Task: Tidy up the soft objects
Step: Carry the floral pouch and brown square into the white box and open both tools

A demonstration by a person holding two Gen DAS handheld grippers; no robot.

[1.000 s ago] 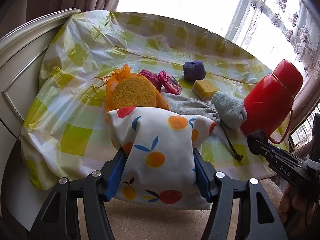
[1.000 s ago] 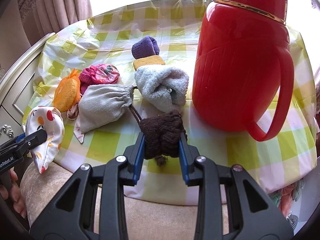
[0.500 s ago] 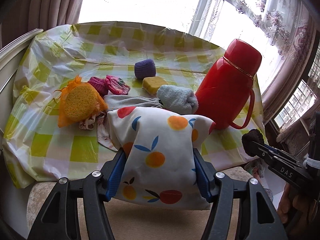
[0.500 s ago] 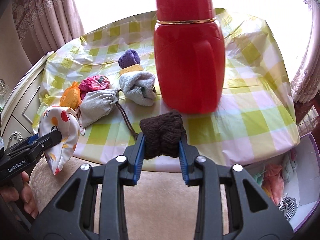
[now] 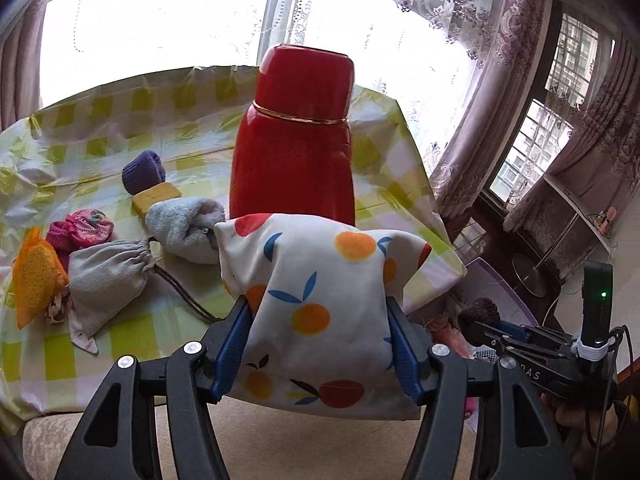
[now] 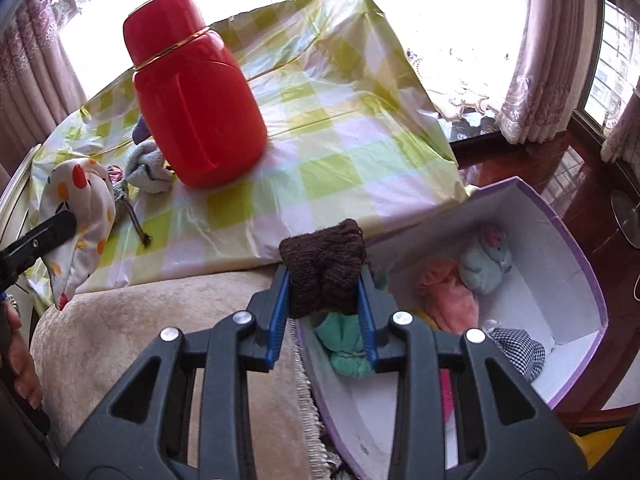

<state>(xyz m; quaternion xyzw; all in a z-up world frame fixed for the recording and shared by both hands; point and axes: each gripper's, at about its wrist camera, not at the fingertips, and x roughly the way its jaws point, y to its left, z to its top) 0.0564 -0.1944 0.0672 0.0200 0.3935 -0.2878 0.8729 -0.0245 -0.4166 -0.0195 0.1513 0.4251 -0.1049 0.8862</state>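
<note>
Purple box (image 6: 580, 280): soft bundles (image 6: 480, 268), maybe socks.

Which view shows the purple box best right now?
The right wrist view: the purple box lies open below the table edge, soft items visible inside. The left wrist view catches only a sliver of its rim behind the fruit-print pouch.
</note>
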